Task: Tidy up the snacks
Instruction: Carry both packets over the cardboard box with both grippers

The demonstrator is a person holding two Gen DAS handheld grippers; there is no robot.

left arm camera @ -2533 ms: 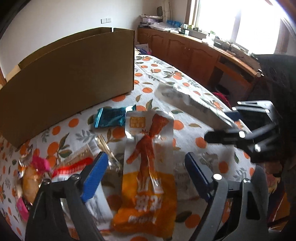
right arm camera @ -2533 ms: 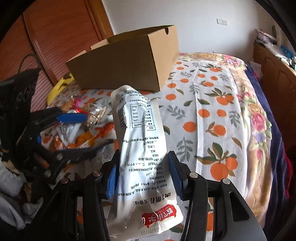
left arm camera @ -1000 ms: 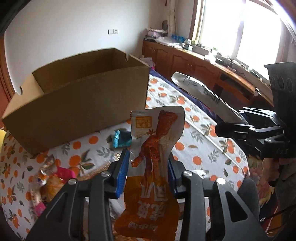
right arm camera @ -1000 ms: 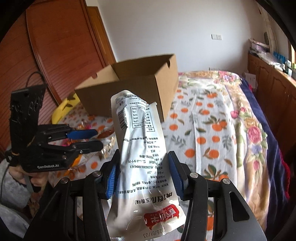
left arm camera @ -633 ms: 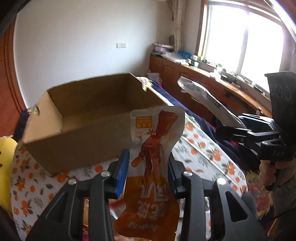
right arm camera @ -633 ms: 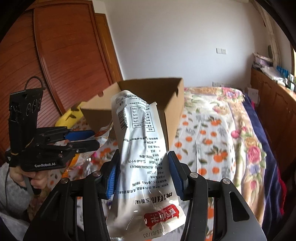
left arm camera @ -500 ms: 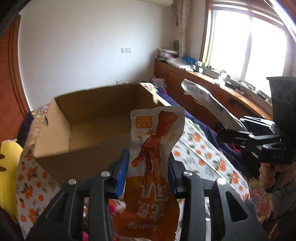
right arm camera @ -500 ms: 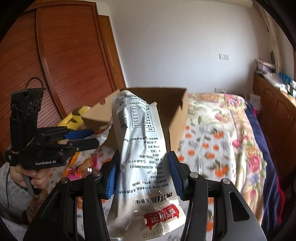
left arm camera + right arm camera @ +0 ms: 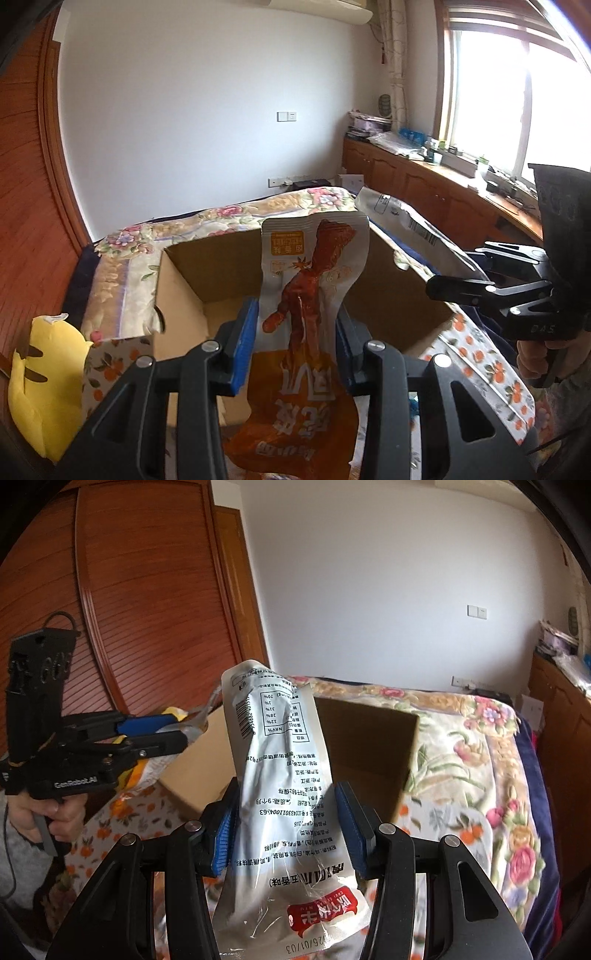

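Two tongs each clamp a pouch upright: left tongs an orange pouch, right tongs a silver pouch. Open box lies at twelve o'clock, just beyond both, left slightly nearer.

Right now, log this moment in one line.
left gripper: shut on orange pouch | right gripper: shut on white pouch | box: open, ahead

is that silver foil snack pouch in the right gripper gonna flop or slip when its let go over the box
The silver foil snack pouch probably flops: its top already curls above the right gripper. Its glossy film looks slippery. It seems light, so it may drop unevenly into the open cardboard box.
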